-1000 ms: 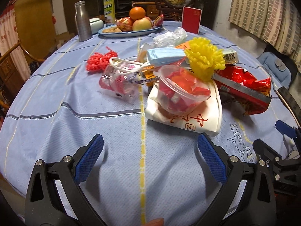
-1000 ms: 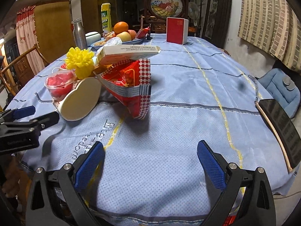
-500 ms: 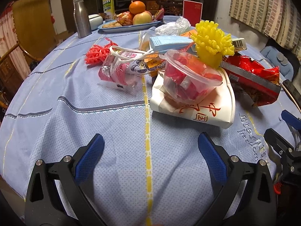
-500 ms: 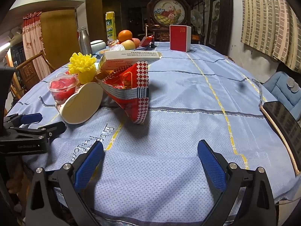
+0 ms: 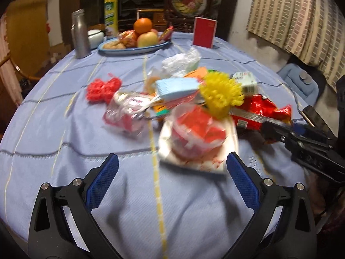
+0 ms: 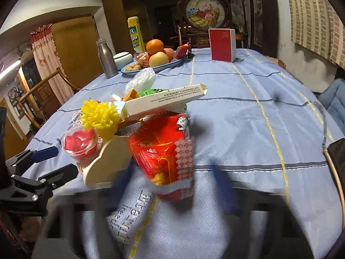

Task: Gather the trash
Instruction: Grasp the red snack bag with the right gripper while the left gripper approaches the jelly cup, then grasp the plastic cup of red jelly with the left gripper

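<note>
A pile of trash lies mid-table: a red snack bag (image 6: 163,151) (image 5: 258,110), a clear cup of red scraps (image 5: 194,129) (image 6: 79,142) on a white paper bag (image 6: 110,161), a yellow foam net (image 5: 222,95), a blue face mask (image 5: 176,86), a red foam net (image 5: 101,88) and a flat box (image 6: 163,101). My right gripper (image 6: 172,190) is blurred, its jaws closing with the snack bag's lower end between them; the pads still stand apart from it. My left gripper (image 5: 172,168) is open just in front of the paper bag, holding nothing.
At the far side stand a fruit plate (image 5: 133,49), a metal bottle (image 5: 79,36), a yellow carton (image 5: 111,13) and a red box (image 5: 203,32). A phone (image 6: 336,157) lies at the table's right edge. A wooden chair (image 6: 43,86) stands to the left.
The right gripper has come forward to the red snack bag and its wide jaws have swung inward. The left gripper has edged closer to the paper bag, and the cloth now wrinkles before it.
</note>
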`<control>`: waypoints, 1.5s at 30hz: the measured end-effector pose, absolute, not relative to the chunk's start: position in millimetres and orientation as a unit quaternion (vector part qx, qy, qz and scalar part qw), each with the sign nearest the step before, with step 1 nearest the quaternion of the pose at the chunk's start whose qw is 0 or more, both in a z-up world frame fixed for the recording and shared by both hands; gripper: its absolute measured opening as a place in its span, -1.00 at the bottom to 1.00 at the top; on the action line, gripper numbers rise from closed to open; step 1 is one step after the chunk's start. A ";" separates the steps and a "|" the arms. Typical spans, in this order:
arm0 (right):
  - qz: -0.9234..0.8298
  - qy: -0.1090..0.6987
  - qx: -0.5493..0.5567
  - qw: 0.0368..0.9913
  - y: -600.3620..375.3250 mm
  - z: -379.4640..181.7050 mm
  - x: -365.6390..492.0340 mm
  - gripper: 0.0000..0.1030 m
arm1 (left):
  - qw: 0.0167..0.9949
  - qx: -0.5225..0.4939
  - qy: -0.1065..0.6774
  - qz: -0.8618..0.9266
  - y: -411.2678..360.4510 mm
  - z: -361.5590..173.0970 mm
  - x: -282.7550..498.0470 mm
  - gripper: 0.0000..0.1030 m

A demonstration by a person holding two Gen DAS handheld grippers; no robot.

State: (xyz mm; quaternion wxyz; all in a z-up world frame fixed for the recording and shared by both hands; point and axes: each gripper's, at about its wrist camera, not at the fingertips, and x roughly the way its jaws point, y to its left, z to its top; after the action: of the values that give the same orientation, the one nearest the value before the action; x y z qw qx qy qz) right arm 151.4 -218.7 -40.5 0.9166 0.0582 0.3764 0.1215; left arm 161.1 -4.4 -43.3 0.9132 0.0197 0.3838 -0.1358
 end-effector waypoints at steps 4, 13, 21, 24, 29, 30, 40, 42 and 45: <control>0.105 0.342 0.073 0.931 -239.1 -29.8 129.2 -0.48 | 0.917 0.030 0.368 -0.148 -17.7 -41.2 167.2 0.87; 0.085 0.316 0.095 0.940 -275.9 -20.5 89.6 -0.47 | 0.912 -0.013 0.365 -0.186 -20.4 -42.6 175.1 0.43; 0.086 0.301 0.097 0.945 -281.9 -15.4 69.4 -0.47 | 0.916 0.001 0.345 -0.206 -26.1 -30.4 156.8 -0.05; 0.084 0.294 0.098 0.947 -285.3 -11.2 59.2 -0.47 | 0.918 -0.002 0.334 -0.213 -26.2 -22.6 145.5 -0.05; 0.075 0.281 0.099 0.951 -295.2 -4.2 39.6 -0.48 | 0.918 0.010 0.319 -0.234 -38.8 -10.2 121.6 -0.05; 0.074 0.280 0.100 0.952 -297.7 -3.0 35.5 -0.48 | 0.918 0.017 0.316 -0.240 -44.5 -7.9 116.6 -0.05; 0.005 0.270 0.118 0.956 -357.6 4.4 -39.1 -0.48 | 0.884 0.050 0.316 -0.342 -120.7 -6.0 75.3 -0.05; -0.019 0.274 0.128 0.953 -377.0 0.5 -59.4 -0.48 | 0.876 0.055 0.318 -0.359 -136.5 -8.6 68.2 -0.05; -0.063 0.288 0.138 0.946 -408.1 -10.3 -92.1 -0.48 | 0.859 0.063 0.321 -0.394 -165.2 -12.6 55.4 -0.05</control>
State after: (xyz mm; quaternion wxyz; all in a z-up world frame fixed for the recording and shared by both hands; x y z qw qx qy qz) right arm -92.1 -408.1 -10.3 0.9456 0.1381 0.2877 -0.0625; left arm 55.4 -165.2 -12.6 0.8589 0.0633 0.3210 -0.3940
